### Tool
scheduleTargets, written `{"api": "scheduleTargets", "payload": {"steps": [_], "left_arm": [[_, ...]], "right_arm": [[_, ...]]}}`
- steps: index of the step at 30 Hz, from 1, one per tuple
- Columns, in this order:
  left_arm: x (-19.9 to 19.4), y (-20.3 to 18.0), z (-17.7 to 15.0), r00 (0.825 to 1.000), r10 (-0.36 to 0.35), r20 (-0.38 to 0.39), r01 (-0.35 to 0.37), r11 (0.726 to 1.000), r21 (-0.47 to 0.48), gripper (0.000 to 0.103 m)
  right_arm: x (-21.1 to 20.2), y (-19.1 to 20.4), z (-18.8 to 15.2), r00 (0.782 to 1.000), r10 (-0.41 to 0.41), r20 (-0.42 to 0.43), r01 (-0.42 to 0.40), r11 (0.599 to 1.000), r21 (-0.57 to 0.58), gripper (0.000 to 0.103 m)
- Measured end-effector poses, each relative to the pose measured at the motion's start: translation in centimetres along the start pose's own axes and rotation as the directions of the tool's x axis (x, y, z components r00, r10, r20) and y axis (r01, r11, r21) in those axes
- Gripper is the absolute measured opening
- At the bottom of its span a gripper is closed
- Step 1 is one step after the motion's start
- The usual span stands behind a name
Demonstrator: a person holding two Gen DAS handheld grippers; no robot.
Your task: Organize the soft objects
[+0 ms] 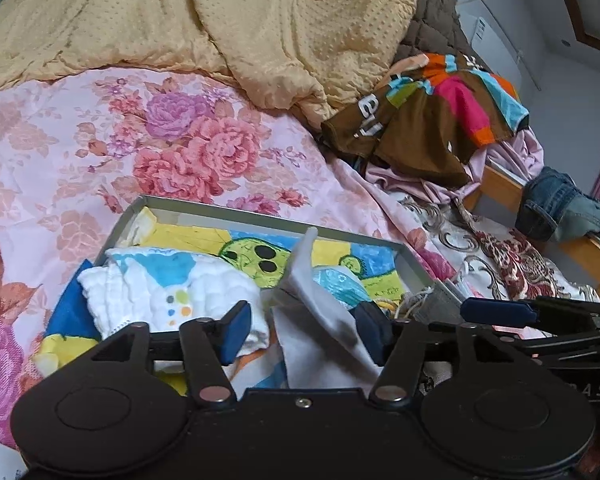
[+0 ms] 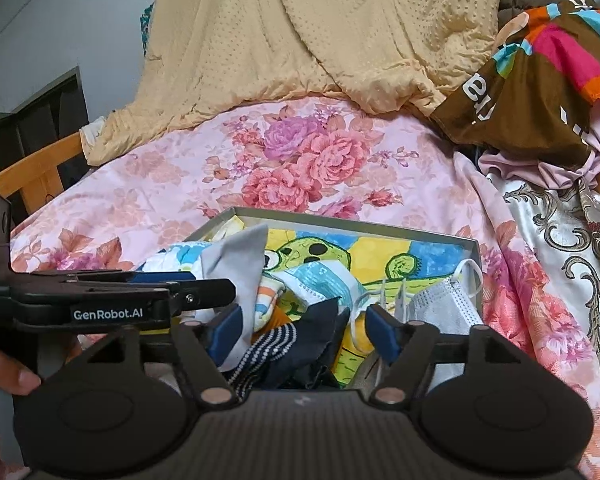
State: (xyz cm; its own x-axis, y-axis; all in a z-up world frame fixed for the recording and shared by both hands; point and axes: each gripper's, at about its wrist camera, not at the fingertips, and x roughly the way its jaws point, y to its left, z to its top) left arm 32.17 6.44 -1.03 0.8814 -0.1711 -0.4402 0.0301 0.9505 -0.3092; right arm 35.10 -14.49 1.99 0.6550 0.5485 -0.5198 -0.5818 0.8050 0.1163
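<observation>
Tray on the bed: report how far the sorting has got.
Done: the grey tray already holds a white baby cloth, a grey cloth, face masks and a dark striped piece. In hand: nothing; left gripper and right gripper stand open over it. Left: the colourful garment and jeans.

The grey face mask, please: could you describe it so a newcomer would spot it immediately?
On the flowered bedspread lies a shallow box lined with a cartoon drawing. The grey face mask sits in its right corner, pleated, with white ear loops, unlike the patterned cloths beside it.
</observation>
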Motion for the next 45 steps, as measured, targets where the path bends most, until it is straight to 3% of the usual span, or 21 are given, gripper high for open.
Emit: {"api": "scheduleTargets", "payload": {"steps": [8, 15, 28, 45], "left_arm": [[-3.0, 0.9, -1.2, 0.995, 0.06, 0.078, -0.056, 0.997, -0.054, 0.089], [-7.4, 1.4, -2.7, 0.988, 0.083, 0.127, -0.083, 0.997, -0.008, 0.102], [-14.0, 3.3, -6.7, 0.985, 0.136, 0.105, -0.139, 0.99, 0.015, 0.102], [-16.0, 3.0, -9.5, 0.986, 0.157, 0.053, -0.16, 0.986, 0.046, 0.102]], "right_arm": [[-1.0, 0.7, -0.2, 0.999, -0.02, 0.047, 0.019, 1.0, 0.016, 0.093], [-3.5, 2.3, -2.2, 0.992, -0.058, 0.11, 0.052, 0.997, 0.059, 0.102], [-7.4, 6.6, -6.9, 0.976, -0.192, 0.105, 0.178, 0.975, 0.13, 0.103], [-9.2, 9.5, -9.9, 0.977, -0.193, 0.095, 0.181, 0.977, 0.114, 0.103]]}}
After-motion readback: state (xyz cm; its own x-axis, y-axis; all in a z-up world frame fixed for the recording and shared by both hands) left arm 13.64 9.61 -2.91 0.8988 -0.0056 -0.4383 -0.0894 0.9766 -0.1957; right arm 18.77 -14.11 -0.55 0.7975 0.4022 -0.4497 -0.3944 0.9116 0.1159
